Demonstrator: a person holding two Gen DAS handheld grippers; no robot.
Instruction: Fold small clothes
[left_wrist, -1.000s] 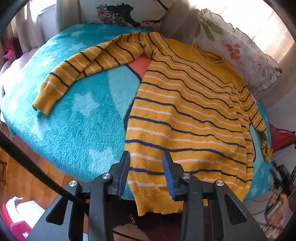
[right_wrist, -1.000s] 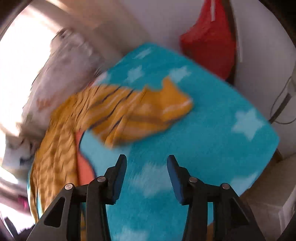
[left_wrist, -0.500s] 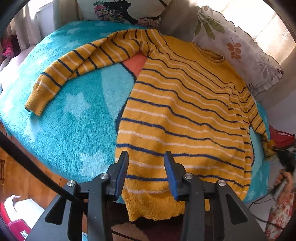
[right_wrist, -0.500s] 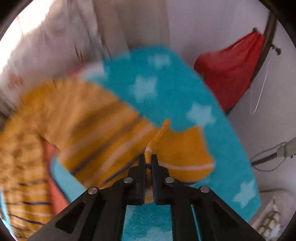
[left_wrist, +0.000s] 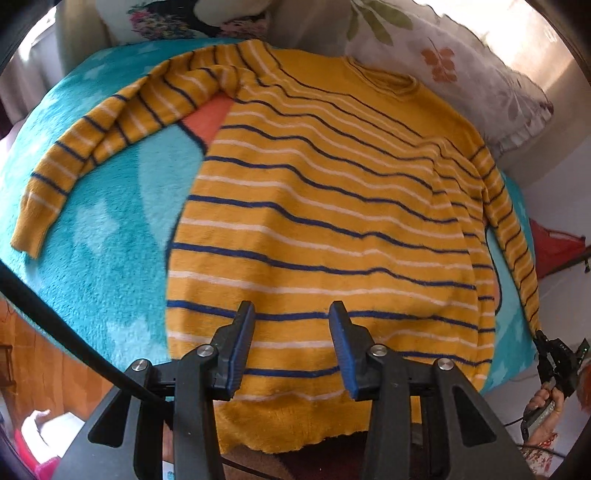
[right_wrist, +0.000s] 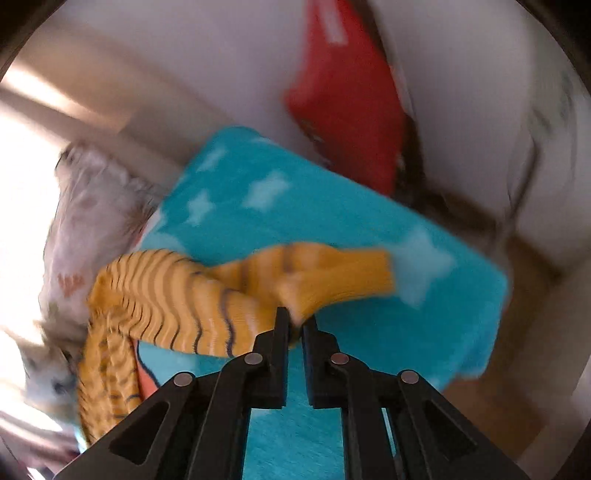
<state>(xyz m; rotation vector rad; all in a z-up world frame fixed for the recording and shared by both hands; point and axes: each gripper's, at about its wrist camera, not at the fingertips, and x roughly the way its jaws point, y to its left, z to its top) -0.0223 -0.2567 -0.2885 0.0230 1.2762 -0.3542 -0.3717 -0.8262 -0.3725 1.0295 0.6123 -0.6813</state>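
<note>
A yellow sweater (left_wrist: 325, 206) with navy and white stripes lies flat on a turquoise star blanket (left_wrist: 99, 236). Its left sleeve (left_wrist: 110, 122) stretches out to the left. My left gripper (left_wrist: 291, 332) is open and empty, hovering over the sweater's bottom hem. My right gripper (right_wrist: 295, 325) is shut on the cuff of the right sleeve (right_wrist: 332, 273) and holds it stretched out over the blanket's (right_wrist: 332, 206) right corner. In the left wrist view the right gripper (left_wrist: 554, 354) shows at the far right, with the sleeve (left_wrist: 513, 236) taut toward it.
Floral pillows (left_wrist: 461, 66) line the far side of the blanket. A red bag (right_wrist: 343, 99) hangs by the white wall beyond the blanket's right corner. A wooden floor (left_wrist: 33, 362) shows at the lower left.
My right gripper closed on the right sleeve's cuff and pulled the sleeve out to the right. My left gripper moved right to centre over the hem, still open.
</note>
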